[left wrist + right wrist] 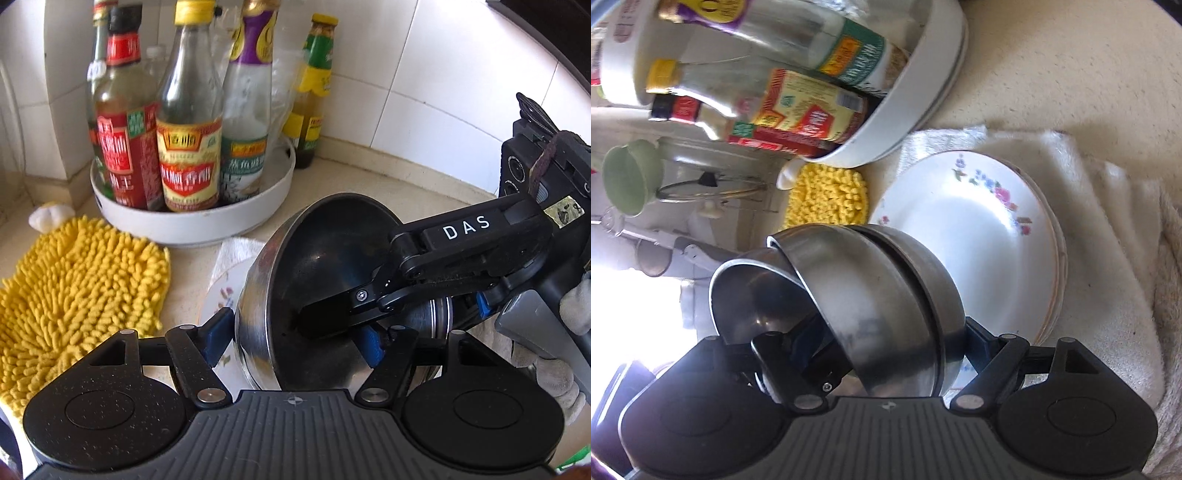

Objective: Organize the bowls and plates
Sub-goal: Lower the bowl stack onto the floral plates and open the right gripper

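bowls [886, 306]: brushed steel, shiny outside, darker dull inside
plate [975, 236]: glossy white glazed china, flower print, gold-ish rim
towel [1108, 229]: fluffy off-white cloth under the plate
mitt [74, 291]: shaggy yellow chenille, left of frame
bottles [188, 122]: clear glass, glossy paper labels
tray [207, 221]: smooth white plastic
counter [1071, 74]: matt speckled beige stone
grippers: matt black plastic, ribbed grey base

Daylight was bright. Blown-out glare lay left of the steel bowls [871, 314]; the bottles [783, 92] above them were motion-blurred; fisheye distortion bent the edges.
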A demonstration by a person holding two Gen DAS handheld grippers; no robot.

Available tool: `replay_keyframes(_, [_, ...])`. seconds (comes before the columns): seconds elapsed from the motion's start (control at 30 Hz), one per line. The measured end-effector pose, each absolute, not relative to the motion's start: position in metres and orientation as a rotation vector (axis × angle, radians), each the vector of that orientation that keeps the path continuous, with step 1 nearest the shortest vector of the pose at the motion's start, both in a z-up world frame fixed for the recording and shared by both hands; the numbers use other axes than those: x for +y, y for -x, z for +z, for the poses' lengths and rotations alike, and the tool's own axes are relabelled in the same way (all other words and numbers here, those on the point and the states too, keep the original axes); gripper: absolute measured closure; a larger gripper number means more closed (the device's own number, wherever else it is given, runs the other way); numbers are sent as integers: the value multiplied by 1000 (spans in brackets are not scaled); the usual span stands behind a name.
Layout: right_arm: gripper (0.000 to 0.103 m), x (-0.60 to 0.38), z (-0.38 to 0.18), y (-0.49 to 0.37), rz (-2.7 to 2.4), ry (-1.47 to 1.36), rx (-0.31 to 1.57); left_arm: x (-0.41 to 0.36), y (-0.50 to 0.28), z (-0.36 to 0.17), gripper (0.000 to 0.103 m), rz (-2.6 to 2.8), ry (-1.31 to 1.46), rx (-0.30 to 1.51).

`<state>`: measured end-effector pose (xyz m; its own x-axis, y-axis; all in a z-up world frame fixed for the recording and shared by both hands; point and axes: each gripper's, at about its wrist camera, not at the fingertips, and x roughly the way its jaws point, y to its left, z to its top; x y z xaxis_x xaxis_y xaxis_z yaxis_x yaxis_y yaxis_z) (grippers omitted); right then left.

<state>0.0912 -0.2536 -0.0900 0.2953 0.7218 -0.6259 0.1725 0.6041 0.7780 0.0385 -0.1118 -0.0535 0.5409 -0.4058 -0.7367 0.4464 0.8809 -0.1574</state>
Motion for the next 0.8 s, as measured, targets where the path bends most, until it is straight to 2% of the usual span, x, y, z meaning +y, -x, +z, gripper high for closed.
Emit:
replay_keyframes(0.33, [10, -249, -104, -95, 355, -901, 1265, -108, -55, -75, 31, -537, -42, 932])
replay_keyframes(0.8, [9, -252, -72, -96, 298, -755, 1176, -103, -59, -63, 31, -560, -61, 861])
